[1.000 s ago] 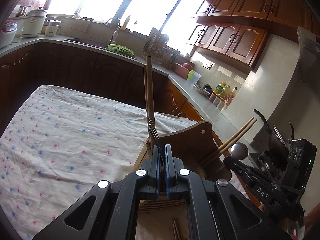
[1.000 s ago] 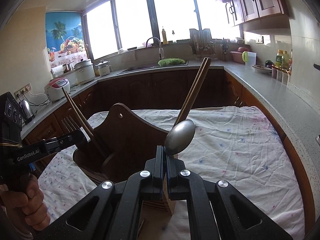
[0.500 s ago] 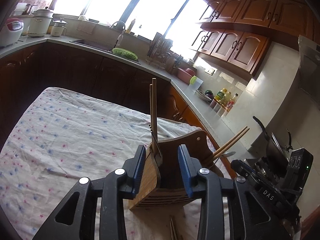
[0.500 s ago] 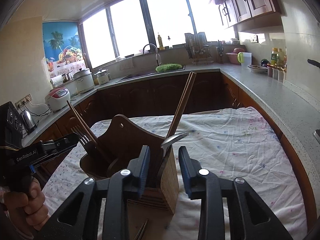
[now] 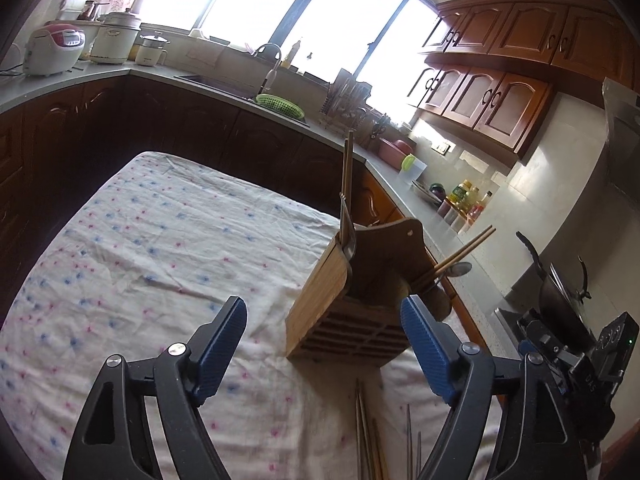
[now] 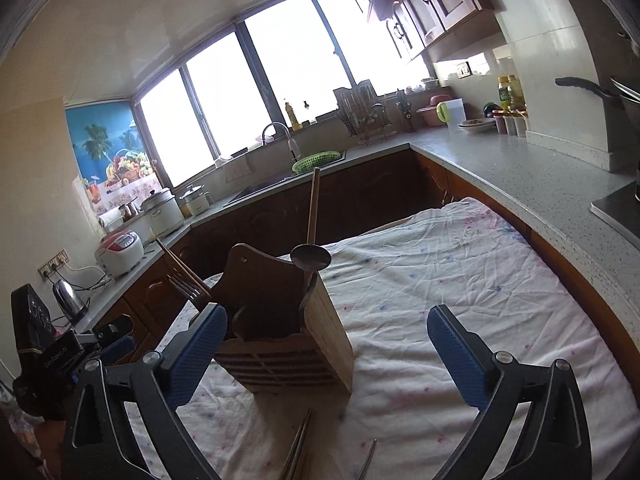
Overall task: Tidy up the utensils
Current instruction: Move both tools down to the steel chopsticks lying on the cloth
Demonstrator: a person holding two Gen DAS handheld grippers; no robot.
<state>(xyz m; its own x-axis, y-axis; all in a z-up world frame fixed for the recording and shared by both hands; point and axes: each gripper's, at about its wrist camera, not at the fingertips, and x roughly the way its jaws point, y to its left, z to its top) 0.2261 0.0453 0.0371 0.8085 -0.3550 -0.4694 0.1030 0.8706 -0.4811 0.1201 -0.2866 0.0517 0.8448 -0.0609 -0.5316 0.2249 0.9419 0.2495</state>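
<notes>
A wooden utensil holder [image 5: 340, 300] [image 6: 280, 332] stands on the flowered tablecloth [image 5: 152, 248]. In one end compartment a fork [image 5: 346, 236] [image 6: 185, 286] stands beside upright chopsticks [image 5: 347, 168]. At the other end a spoon [image 6: 311, 258] [image 5: 460, 270] rests beside more chopsticks [image 6: 313, 208]. My left gripper [image 5: 322, 306] is back from the holder, its jaws opening and holding nothing. My right gripper [image 6: 328, 314] is also back from it, jaws opening wide and holding nothing. Loose chopsticks [image 5: 366, 432] [image 6: 296, 454] lie on the cloth close in front of both grippers.
A grey kitchen counter [image 6: 520, 176] wraps around the table, with a sink and green basket [image 5: 280, 104], rice cookers [image 5: 54, 50], a kettle [image 6: 70, 300] and a wok [image 5: 560, 296]. The cloth [image 6: 440, 280] lies bare beside the holder.
The left gripper was shut on the fork and the right on the spoon. Both have let go into the holder, opened wide and drawn back from it.
</notes>
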